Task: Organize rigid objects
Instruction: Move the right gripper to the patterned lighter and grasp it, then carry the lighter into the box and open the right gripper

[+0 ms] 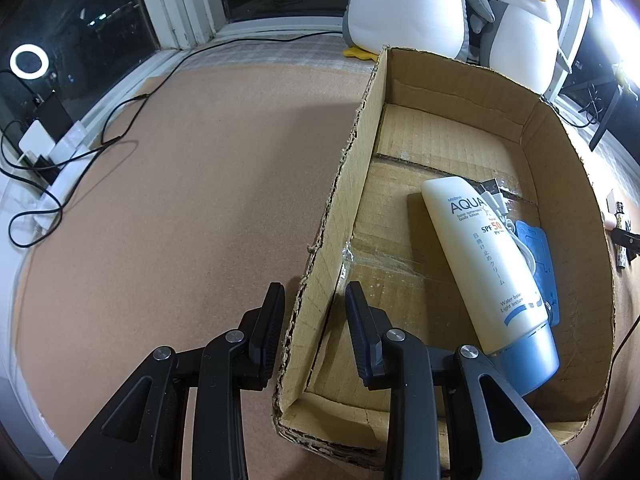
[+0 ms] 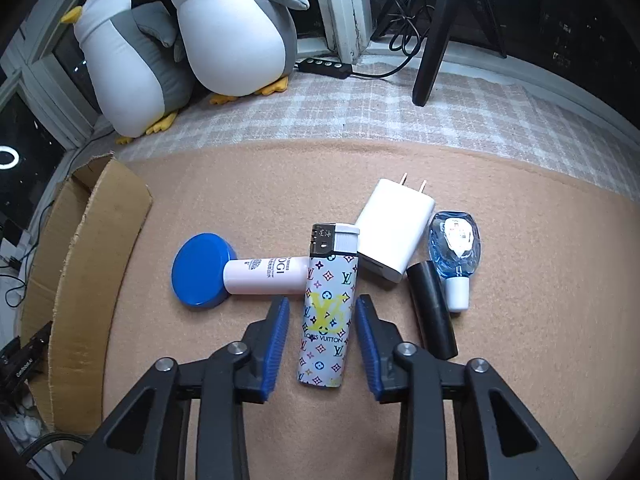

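Night scene under artificial light, with strong fisheye warp in both of your wrist views.

You get even, cool light on the brown mat [image 2: 520, 264], with a hard white flare blowing out the top right corner of your left view. A ring light [image 1: 29, 62] glows in the dark window [image 1: 80, 28] at far left. The cardboard box [image 1: 348, 184] throws a soft shadow leftward, and a cable [image 1: 120, 136] casts a thin one. Everything stays sharp, though straight edges bow near the rims and corners fall to black. The sunscreen tube [image 1: 480, 256] shows mild sheen.
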A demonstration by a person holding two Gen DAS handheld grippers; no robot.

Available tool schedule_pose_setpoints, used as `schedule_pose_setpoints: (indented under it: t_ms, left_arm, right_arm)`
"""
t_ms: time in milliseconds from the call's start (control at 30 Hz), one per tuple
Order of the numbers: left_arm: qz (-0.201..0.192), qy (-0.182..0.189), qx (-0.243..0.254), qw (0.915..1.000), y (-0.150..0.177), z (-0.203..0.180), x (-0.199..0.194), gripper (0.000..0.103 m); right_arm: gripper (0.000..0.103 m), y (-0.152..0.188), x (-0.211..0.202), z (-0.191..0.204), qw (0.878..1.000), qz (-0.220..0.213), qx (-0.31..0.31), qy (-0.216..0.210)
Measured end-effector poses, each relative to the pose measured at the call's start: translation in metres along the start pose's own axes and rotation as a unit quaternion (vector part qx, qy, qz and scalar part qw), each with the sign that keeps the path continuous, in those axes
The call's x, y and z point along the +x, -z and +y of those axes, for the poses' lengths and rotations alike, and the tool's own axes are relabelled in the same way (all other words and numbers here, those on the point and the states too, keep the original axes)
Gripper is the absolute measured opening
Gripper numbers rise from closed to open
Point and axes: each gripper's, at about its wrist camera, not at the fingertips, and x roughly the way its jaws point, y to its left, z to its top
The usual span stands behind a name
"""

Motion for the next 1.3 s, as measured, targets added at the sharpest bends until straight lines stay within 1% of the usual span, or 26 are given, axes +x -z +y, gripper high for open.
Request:
schedule_pose_setpoints:
  t_ms: [33, 133, 333, 533, 733, 900, 1300]
  left_arm:
    - [0.000, 0.000, 0.000, 1.0000, 0.000, 0.000, 0.000, 0.030]
    - [0.000, 0.000, 0.000, 1.0000, 0.000, -0.001, 0.000, 0.030]
    - [0.000, 0.000, 0.000, 1.0000, 0.000, -0.001, 0.000, 0.030]
    - [0.000, 0.000, 0.000, 1.0000, 0.000, -0.001, 0.000, 0.030]
    - [0.000, 0.000, 0.000, 1.0000, 0.000, -0.001, 0.000, 0.030]
    - [0.000, 0.000, -0.001, 1.0000, 0.000, -0.001, 0.000, 0.030]
    - [0.000, 0.001, -0.002, 1.0000, 0.000, -0.002, 0.001, 0.030]
  right_arm:
    - [0.025, 0.000, 0.001, 0.000, 1.000, 0.001, -0.001, 0.001]
    - [0.022, -0.002, 0.002, -0.001, 1.000, 0.002, 0.000, 0.004]
    - [0.021, -0.001, 0.002, -0.004, 1.000, 0.002, 0.001, 0.005]
    - [0.020, 0.007, -0.005, -0.003, 1.000, -0.005, 0.004, 0.004]
    - [0.020, 0.012, -0.018, 0.004, 1.000, -0.012, 0.004, -0.006]
    - [0.020, 0.012, -0.035, 0.024, 0.999, -0.023, -0.009, -0.023]
    - [0.020, 0.005, -0.067, 0.100, 0.993, -0.045, -0.067, -0.082]
